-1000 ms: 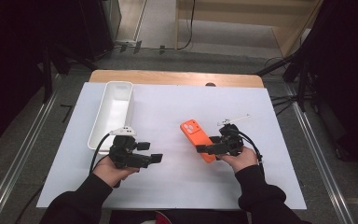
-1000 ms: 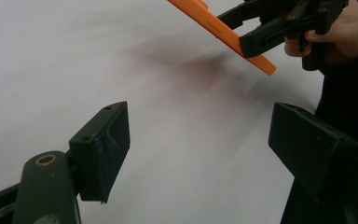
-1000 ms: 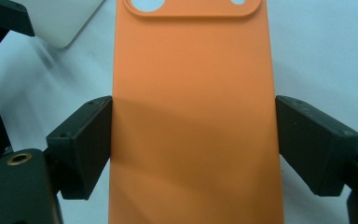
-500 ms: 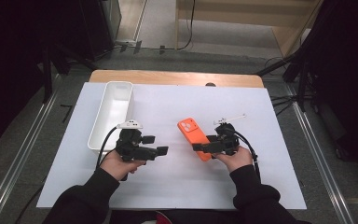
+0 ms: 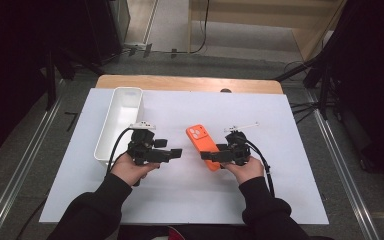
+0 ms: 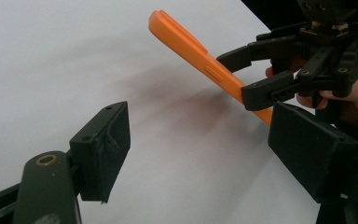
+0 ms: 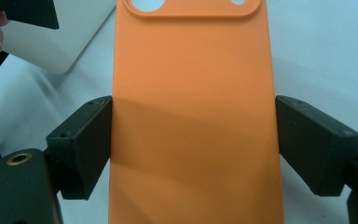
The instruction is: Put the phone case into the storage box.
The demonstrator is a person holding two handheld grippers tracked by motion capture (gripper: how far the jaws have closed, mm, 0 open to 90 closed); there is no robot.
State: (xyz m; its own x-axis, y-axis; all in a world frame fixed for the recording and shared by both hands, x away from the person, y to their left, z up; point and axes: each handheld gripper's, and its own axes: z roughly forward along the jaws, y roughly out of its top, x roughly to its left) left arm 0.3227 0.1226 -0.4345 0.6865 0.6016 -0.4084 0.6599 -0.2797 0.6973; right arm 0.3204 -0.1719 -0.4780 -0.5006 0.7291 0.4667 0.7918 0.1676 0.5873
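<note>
Left tongs (image 5: pixel 176 153), jaws apart, moved nearer the one orange phone case (image 5: pixel 205 145) clamped by right tongs (image 5: pixel 209 155).

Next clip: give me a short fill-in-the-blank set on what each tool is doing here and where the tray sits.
1. The right tool is shut on the phone case, whose colour is ____.
2. The left tool has its jaws ____, with nothing between them.
3. The white tray lies on the person's ____ side of the table.

Missing words: orange; open; left
</note>
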